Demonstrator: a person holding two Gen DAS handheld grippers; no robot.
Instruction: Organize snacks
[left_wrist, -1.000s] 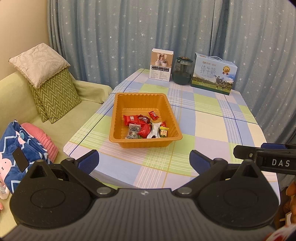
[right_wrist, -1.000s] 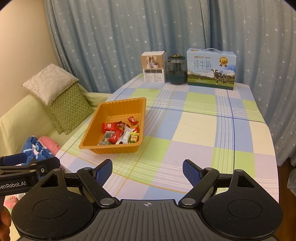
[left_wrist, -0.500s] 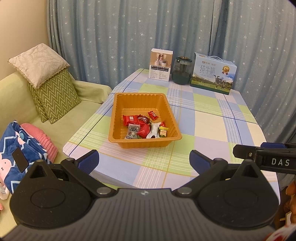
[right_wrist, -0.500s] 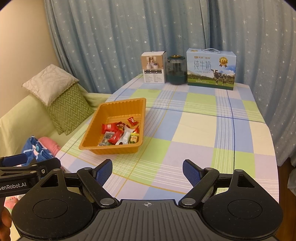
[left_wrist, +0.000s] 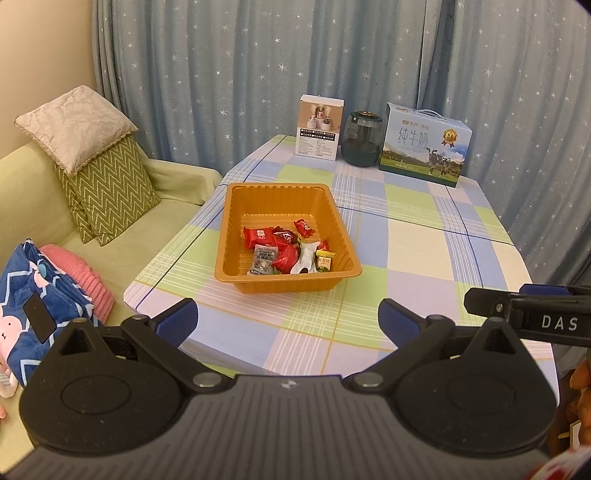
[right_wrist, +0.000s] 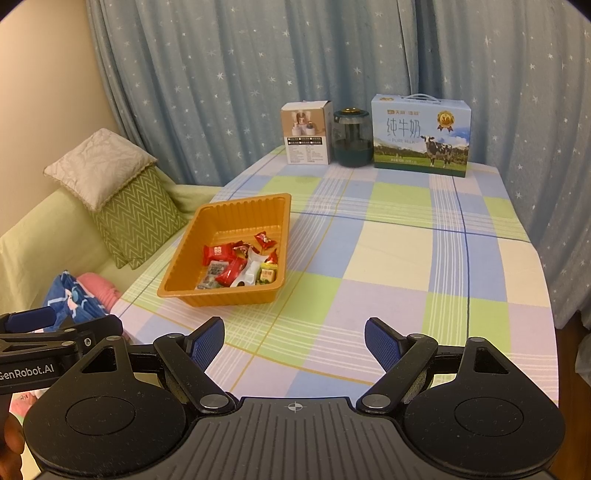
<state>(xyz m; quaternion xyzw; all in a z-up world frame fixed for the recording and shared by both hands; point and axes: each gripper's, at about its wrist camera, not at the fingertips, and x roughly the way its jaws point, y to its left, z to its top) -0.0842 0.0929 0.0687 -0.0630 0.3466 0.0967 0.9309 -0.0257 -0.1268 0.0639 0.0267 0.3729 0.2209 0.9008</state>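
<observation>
Almost nothing has shifted since the earlier frames: from the left wrist view the orange tray sits a touch nearer the top of the picture than a second ago, and both grippers hold the same spread.

Going left to right, I see a green sofa (left_wrist: 44, 206) with a beige cushion (left_wrist: 74, 125) stacked on a zigzag cushion (left_wrist: 110, 192), and a blue patterned blanket (left_wrist: 33, 314) beside a pink one at the near end.

Left gripper (left_wrist: 288, 321): jaws wide apart, nothing between them, hovering over the near edge of the checked table (left_wrist: 424, 251).

Orange tray (left_wrist: 236, 229) stands on the left part of the table, near its sofa-side edge. All snacks (left_wrist: 284, 251) lie inside it, bunched in the near half: red wrappers, a grey packet, a white packet, a small yellow one. Some overlap; I cannot count them exactly.

At the far table edge, in a row against the starred curtain (right_wrist: 258, 74): a white product box (right_wrist: 306, 133), a dark glass jar (right_wrist: 352, 136) just beside it, then a milk carton box (right_wrist: 421, 136).

Right gripper (right_wrist: 294, 345): jaws also wide apart and empty, over the near edge, well apart from the tray.
</observation>
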